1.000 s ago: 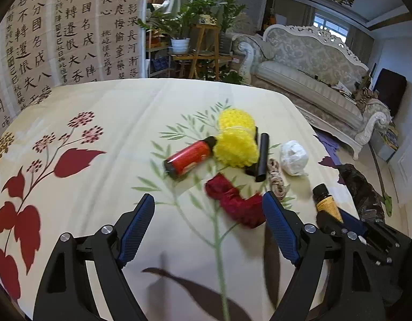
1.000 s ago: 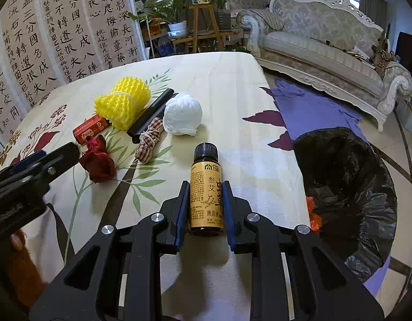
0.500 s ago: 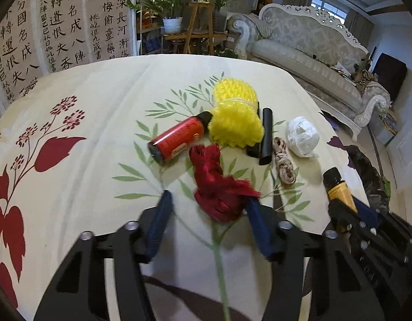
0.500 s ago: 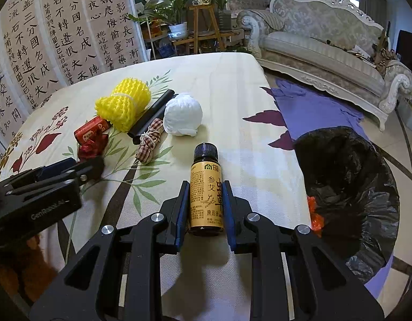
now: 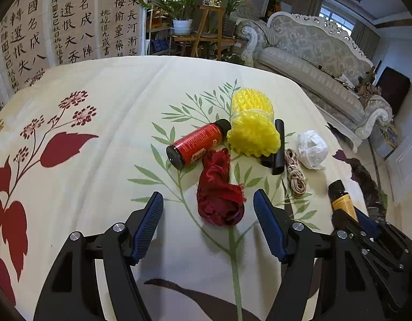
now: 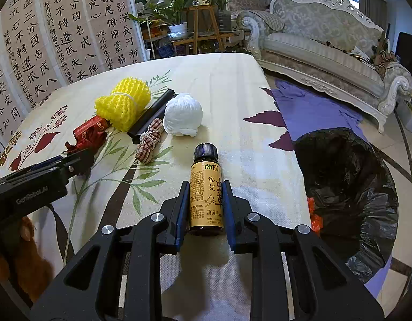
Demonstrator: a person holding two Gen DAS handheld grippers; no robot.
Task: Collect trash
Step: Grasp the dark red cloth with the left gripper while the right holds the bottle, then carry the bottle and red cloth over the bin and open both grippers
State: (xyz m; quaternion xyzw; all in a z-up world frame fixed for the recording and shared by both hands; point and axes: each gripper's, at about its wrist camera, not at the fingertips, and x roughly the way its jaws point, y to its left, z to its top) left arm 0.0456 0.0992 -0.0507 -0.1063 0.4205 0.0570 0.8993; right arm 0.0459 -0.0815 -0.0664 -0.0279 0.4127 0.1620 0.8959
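Trash is mostly uncollected near the tabletop's right edge: the right gripper (image 6: 204, 208) pinches a brown bottle (image 6: 206, 190), the left gripper (image 5: 208, 214), jaws opening, straddles a red cloth (image 5: 219, 198), and the black bin bag (image 6: 353, 200) holds only orange scraps.

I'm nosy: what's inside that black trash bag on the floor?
Inside the black trash bag, something orange shows near its left edge. The rest is dark crumpled plastic; anything deeper is hidden.

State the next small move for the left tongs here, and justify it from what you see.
Probably ease the left tongs forward around the red cloth bundle: its jaws are opening, the bundle lies just ahead, untouched. The right tongs already grip the brown bottle.
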